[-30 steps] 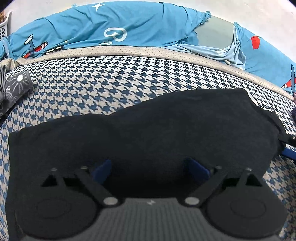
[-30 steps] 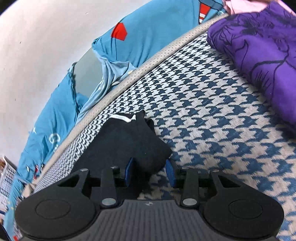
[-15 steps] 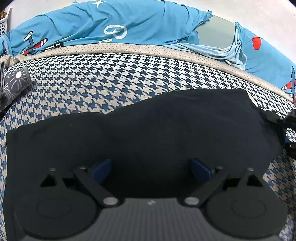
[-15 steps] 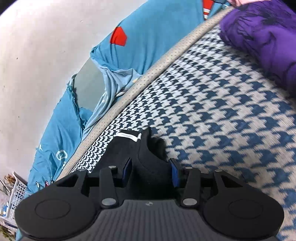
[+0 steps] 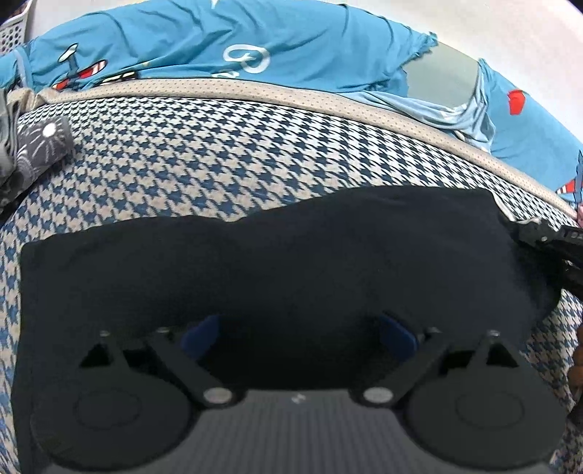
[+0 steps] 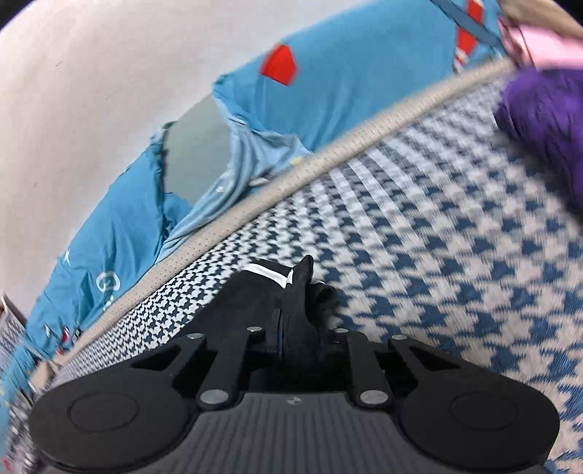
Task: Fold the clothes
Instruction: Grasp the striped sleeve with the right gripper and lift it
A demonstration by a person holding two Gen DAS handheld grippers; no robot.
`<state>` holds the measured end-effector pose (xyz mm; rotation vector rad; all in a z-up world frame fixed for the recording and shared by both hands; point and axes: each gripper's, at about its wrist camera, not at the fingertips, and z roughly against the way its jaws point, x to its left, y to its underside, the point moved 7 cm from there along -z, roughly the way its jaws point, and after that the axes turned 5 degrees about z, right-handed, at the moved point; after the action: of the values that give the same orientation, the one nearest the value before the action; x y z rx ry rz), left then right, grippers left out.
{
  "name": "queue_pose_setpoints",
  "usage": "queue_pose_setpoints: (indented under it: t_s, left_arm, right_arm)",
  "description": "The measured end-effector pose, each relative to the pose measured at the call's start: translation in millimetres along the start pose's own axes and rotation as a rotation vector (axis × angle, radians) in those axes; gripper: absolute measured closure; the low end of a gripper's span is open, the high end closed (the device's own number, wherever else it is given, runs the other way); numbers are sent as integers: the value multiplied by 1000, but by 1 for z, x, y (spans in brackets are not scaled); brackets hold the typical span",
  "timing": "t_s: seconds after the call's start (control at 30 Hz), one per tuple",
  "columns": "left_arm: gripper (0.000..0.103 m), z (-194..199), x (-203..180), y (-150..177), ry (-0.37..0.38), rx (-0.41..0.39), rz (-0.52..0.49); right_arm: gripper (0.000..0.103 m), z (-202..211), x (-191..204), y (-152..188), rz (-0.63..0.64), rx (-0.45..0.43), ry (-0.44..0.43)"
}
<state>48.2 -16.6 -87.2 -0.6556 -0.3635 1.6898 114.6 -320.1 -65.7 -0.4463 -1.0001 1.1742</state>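
A black garment (image 5: 277,269) lies spread across the houndstooth bed surface (image 5: 204,160). My left gripper (image 5: 297,337) hovers low over its near edge, blue pads wide apart, open, nothing pinched between them. In the right wrist view my right gripper (image 6: 297,328) is shut on the garment's right end (image 6: 251,302), which bunches up between the fingers; a white label strip (image 6: 266,273) shows beside the pinch. The right gripper's black frame (image 5: 546,240) also shows at the garment's right end in the left wrist view.
A blue printed sheet (image 5: 255,47) is heaped along the far edge against the wall. A purple garment (image 6: 543,120) lies at the right. A grey patterned cloth (image 5: 36,146) sits at the left, and a white basket (image 5: 14,32) is at the far left corner.
My right gripper has closed on the garment's right end and the view has swung, blurred by motion. The left gripper has stayed open over the near edge.
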Motion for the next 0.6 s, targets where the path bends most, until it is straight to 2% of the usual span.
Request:
queue_pose_setpoints:
  t_s: [0.23,0.43,0.6]
  left_arm:
    - [9,5,22,-3,-13,-6,47]
    - [9,11,38,-6,-27,-17,72]
    - [8,14,47,-7,-31,-23,85]
  right_arm:
    - [89,20,69,-2,307,-85,-45]
    - [90,27,125,31,584,-95,-96]
    - [90,27,146,64,723,-70,-131]
